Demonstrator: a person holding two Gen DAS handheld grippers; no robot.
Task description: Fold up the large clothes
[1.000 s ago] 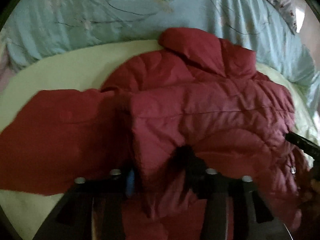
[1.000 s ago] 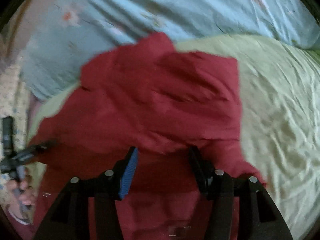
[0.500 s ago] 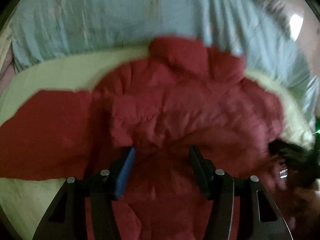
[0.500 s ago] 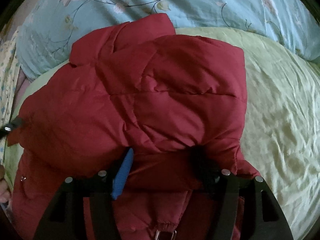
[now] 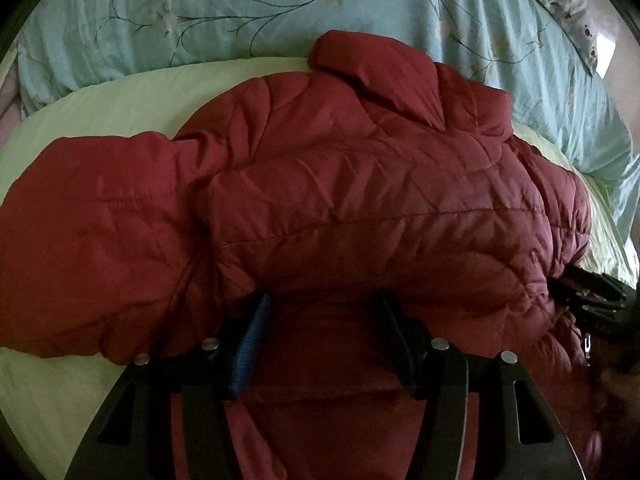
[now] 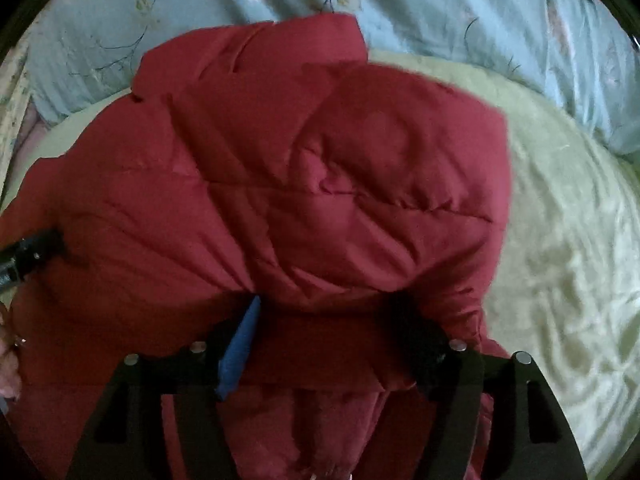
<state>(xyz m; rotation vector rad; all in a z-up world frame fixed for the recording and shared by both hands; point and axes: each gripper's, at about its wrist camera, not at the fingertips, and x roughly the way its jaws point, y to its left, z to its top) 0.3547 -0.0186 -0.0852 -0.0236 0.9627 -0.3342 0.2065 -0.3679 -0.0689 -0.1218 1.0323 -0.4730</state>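
Note:
A dark red quilted jacket (image 5: 360, 200) lies on a pale green sheet (image 5: 120, 100), its collar toward the blue quilt. Its lower part is folded up over its body, and one sleeve stretches left. My left gripper (image 5: 324, 312) is open, its fingertips tucked under the folded edge. In the right wrist view the jacket (image 6: 300, 180) fills the middle. My right gripper (image 6: 332, 316) is open too, fingertips under the fold's edge. The right gripper shows at the right edge of the left wrist view (image 5: 592, 300). The left one shows at the left edge of the right wrist view (image 6: 28, 256).
A light blue floral quilt (image 5: 240, 12) lies bunched across the far side of the bed. A patterned pillow (image 5: 568, 4) sits at the far right. The green sheet (image 6: 568, 260) extends bare to the right of the jacket.
Both grippers carried the jacket's lower edge forward over its body, then let go. The left jaws, shut on fabric a second ago, now stand open. The fold lies flatter.

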